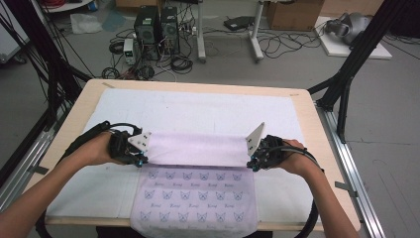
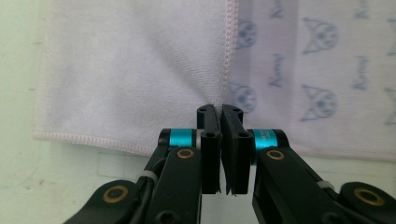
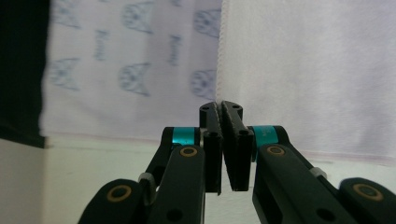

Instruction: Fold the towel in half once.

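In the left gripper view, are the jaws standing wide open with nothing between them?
No, the left gripper has its jaws pressed together on the hemmed edge of the towel.

Lab: computer towers, floor cables, boxes.

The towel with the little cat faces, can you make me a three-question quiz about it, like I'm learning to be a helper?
1. True or false: the far edge of the towel is lifted off the table and folded toward the person.
2. How many corners of the towel are pinched right now?
3. Which side of the towel carries the cat faces: A) the plain back of the lifted part, B) the part lying flat near the front edge of the table?

Key
1. True: the plain underside faces up between the two grippers.
2. Two: the left gripper and the right gripper are each shut on a corner.
3. B.
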`<state>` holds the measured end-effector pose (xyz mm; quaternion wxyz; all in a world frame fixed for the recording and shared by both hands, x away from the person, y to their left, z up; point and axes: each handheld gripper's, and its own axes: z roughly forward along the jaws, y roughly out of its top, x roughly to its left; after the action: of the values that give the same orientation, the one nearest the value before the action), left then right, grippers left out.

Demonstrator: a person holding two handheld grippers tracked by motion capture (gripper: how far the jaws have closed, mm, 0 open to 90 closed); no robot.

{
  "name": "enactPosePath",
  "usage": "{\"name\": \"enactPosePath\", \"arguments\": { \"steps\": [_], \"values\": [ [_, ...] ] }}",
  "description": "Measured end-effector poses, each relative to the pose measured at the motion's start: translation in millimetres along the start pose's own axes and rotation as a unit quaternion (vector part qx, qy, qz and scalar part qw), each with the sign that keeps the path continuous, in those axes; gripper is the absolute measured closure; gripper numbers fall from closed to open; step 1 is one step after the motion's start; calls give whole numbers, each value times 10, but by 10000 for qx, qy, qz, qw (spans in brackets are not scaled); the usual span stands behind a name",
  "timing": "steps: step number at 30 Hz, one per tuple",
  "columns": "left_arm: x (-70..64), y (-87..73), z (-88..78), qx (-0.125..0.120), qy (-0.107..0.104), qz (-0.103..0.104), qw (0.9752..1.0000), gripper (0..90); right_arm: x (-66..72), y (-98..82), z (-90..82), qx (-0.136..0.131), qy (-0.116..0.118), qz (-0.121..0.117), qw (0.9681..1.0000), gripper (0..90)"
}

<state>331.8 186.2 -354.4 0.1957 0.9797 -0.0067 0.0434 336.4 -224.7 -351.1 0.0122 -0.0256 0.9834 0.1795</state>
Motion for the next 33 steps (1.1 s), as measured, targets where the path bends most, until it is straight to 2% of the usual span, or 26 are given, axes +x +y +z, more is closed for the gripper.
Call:
{"name": "enactPosePath", "arguments": {
  "steps": [2, 4, 5, 6, 8, 9, 10, 11, 12, 14, 15, 17, 18, 20, 21, 23, 24, 25, 26, 27, 28, 30, 32, 33],
  "values": [
    [-99, -14, -20, -31, -38, 41, 10000, 858, 101, 16, -36, -14, 40, -85, 10000, 869],
    [-211, -19, -53, -67, -187, 78, 9998, 858, 202, 31, -65, -57, 153, -161, 9997, 869],
    [-291, -15, -77, -84, -358, 62, 9993, 859, 260, 40, -81, -89, 271, -194, 9994, 870],
    [-382, -14, -101, -168, -595, 202, 9979, 859, 327, 48, -98, -192, 511, -275, 9981, 870],
    [-561, -24, -146, -497, -990, 500, 9926, 848, 463, 41, -127, -446, 1064, -511, 9920, 868],
    [-608, -32, -158, -704, -1117, 509, 9899, 779, 511, 22, -141, -571, 1248, -538, 9891, 828],
    [-618, -34, -170, -823, -1140, 450, 9890, 588, 528, -9, -158, -690, 1205, -415, 9894, 658],
    [-610, -42, -180, -884, -1041, 294, 9902, 422, 516, -40, -169, -770, 1045, -229, 9913, 565],
    [-575, -54, -198, -883, -907, 243, 9917, 400, 481, -77, -185, -778, 1036, 14, 9916, 551],
    [-478, -93, -216, -987, -666, 91, 9928, 392, 416, -121, -196, -793, 769, 188, 9937, 500],
    [-415, -113, -216, -1015, -526, 11, 9934, 388, 376, -134, -190, -814, 735, 346, 9934, 474],
    [-281, -149, -184, -1054, -210, -316, 9937, 382, 296, -148, -166, -842, 462, 504, 9941, 460],
    [-208, -165, -158, -1004, -5, -443, 9940, 387, 248, -155, -146, -823, 371, 668, 9937, 462],
    [-46, -198, -91, -955, 322, -740, 9922, 386, 130, -156, -96, -754, 19, 934, 9928, 456],
    [34, -212, -57, -952, 441, -915, 9903, 391, 76, -157, -70, -693, -39, 1124, 9912, 457],
    [182, -242, 17, -963, 503, -1164, 9872, 402, -41, -154, -13, -587, -377, 1413, 9875, 462],
    [248, -253, 58, -928, 517, -1253, 9864, 406, -102, -154, 18, -530, -416, 1582, 9851, 470],
    [299, -262, 101, -896, 533, -1352, 9853, 403, -160, -154, 47, -462, -442, 1661, 9840, 477],
    [356, -272, 132, -812, 551, -1402, 9852, 404, -215, -151, 76, -401, -555, 1728, 9826, 484],
    [402, -284, 165, -812, 554, -1538, 9832, 405, -275, -152, 105, -324, -639, 1834, 9804, 490],
    [454, -301, 190, -807, 523, -1617, 9821, 405, -332, -152, 133, -229, -706, 1906, 9789, 498],
    [544, -337, 244, -730, 453, -1794, 9800, 413, -437, -151, 190, -84, -777, 2010, 9765, 515],
    [606, -366, 318, -697, 298, -1915, 9786, 418, -534, -152, 251, 16, -761, 2128, 9741, 548],
    [625, -370, 349, -614, 264, -1941, 9787, 426, -580, -155, 283, 75, -714, 2154, 9739, 554]
  ]
}}
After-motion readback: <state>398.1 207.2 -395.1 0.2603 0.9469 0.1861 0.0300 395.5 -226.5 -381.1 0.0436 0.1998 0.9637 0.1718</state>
